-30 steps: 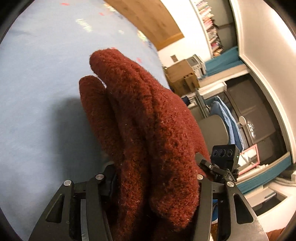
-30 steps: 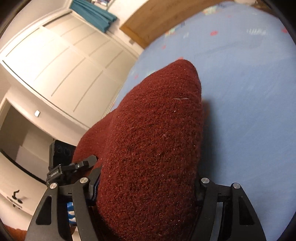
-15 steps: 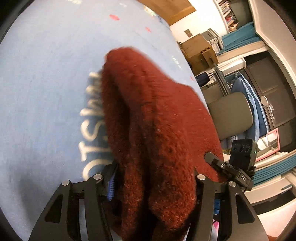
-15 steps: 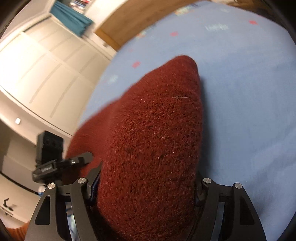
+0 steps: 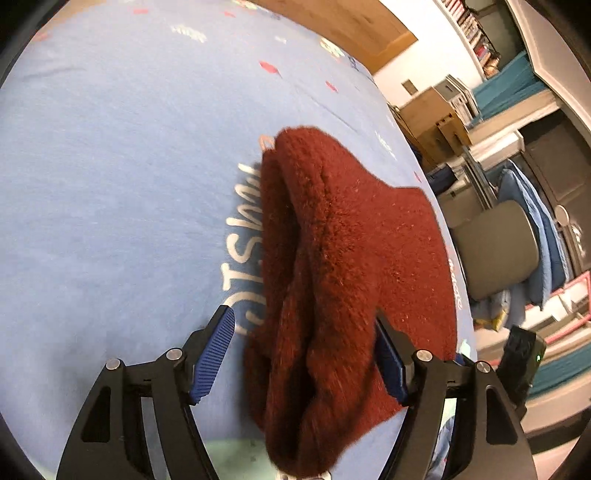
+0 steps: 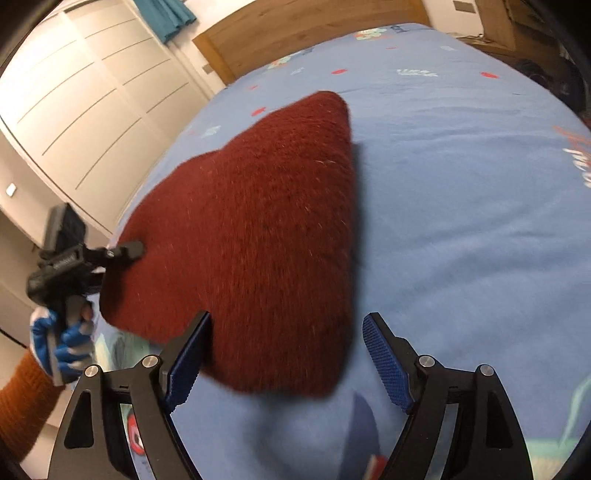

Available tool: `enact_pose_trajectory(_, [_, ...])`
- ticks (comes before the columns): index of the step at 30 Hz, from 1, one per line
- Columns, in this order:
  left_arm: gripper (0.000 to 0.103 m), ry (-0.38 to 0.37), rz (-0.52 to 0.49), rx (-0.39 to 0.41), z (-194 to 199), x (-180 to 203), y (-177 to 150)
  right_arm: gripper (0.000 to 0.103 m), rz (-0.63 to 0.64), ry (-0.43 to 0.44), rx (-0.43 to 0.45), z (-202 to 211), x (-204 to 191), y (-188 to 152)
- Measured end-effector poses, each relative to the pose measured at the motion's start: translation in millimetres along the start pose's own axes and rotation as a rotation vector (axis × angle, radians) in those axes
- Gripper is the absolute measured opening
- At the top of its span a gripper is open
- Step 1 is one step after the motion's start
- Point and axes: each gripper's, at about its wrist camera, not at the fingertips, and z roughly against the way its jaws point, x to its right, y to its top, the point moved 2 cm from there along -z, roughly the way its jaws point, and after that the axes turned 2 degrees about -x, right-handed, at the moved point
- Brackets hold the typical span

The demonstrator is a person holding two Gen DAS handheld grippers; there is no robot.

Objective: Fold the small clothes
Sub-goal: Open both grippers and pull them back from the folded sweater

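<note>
Knitted dark red garment [image 5: 343, 266] lies doubled over on the blue bed sheet [image 5: 110, 184]

Left gripper [image 5: 303, 354] and right gripper [image 6: 284, 358] both have jaws spread wide, gripping nothing; one fold looks made, though further folding or tidying may remain

A dark red knitted garment [image 5: 343, 266] is lying in folds on the blue bed sheet [image 5: 110, 166], filling most of the gap between the spread fingers of the left gripper [image 5: 304, 354]; its right finger is touching the knit, while open sheet is showing beside the left finger. In the right wrist view the garment [image 6: 251, 236] is crowding the left finger of the right gripper [image 6: 284, 358], leaving bare sheet [image 6: 461, 221] stretching wide to the right and ahead. A wooden headboard [image 6: 314, 26] is closing off the far end, and the gloved left hand [image 6: 62, 339] is occupying the bed's left edge.
</note>
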Motion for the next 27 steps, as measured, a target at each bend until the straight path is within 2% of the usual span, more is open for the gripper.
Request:
enact_pose_trajectory(5, [0.067, 0.127, -0.017, 0.088, 32.1, 27.9, -34.6, 0.083, 0.033, -0.112, 0.016, 22.6, -15.3, -7.1])
enact_pose_trajectory(7, [0.067, 0.183, -0.04, 0.125, 46.8, 42.1, -54.2, 0.083, 0.06, -0.158, 0.026, 40.2, -25.5, -21.8])
enact_pose_trajectory(13, [0.068, 0.311, -0.097, 0.257, 86.5, 81.7, -114.2, 0.084, 0.077, -0.204, 0.102, 85.6, -59.3, -55.4])
enact_pose_trajectory(16, [0.068, 0.36, -0.119, 0.286, 96.4, 99.0, -144.3, 0.084, 0.098, -0.225, 0.136, 112.0, -77.4, -73.0])
enact_pose_trajectory(18, [0.073, 0.393, -0.144, 0.307, 102.8, 108.6, -162.1, 0.085, 0.113, -0.241, 0.151, 123.8, -88.9, -81.1])
enact_pose_trajectory(19, [0.083, 0.412, -0.157, 0.318, 105.6, 113.2, -172.4, 0.086, 0.121, -0.25, 0.161, 131.5, -93.1, -89.0])
enact_pose_trajectory(20, [0.089, 0.427, -0.17, 0.327, 109.6, 118.4, -181.5, 0.087, 0.125, -0.257, 0.167, 139.3, -97.9, -94.6])
enact_pose_trajectory(23, [0.097, 0.484, -0.223, 0.351, 120.1, 131.9, -203.7, 0.088, 0.128, -0.283, 0.183, 157.3, -105.7, -113.1])
enact_pose_trajectory(27, [0.102, 0.528, -0.287, 0.365, 131.3, 143.0, -227.3, 0.091, 0.122, -0.302, 0.209, 182.0, -111.5, -137.6])
